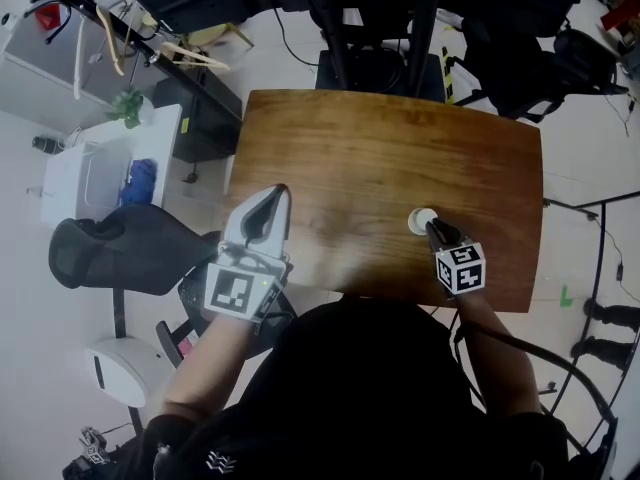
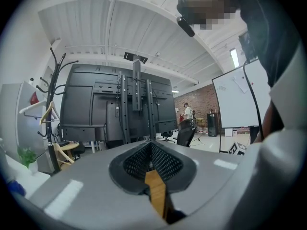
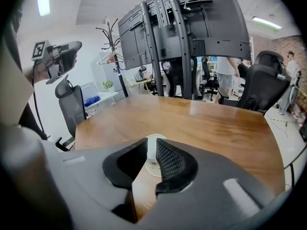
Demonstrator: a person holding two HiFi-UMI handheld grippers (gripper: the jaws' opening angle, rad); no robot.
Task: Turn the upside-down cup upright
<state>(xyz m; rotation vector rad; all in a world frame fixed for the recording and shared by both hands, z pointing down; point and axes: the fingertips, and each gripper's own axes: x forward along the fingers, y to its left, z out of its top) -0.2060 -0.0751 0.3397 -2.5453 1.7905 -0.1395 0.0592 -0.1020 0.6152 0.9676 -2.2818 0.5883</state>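
While left gripper (image 2: 151, 145) fingers meet, right gripper (image 3: 151, 146) fingers, slightly apart, flank the half-hidden cup (image 1: 421, 220).

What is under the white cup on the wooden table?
Under the cup only the brown wooden table can be seen, bare all around it. The spot directly beneath it cannot be seen: the cup itself and the right tongs cover it.

Left claw (image 1: 277, 194) level, jaws together; right claw (image 1: 431, 226) tilted down, jaws slightly apart.
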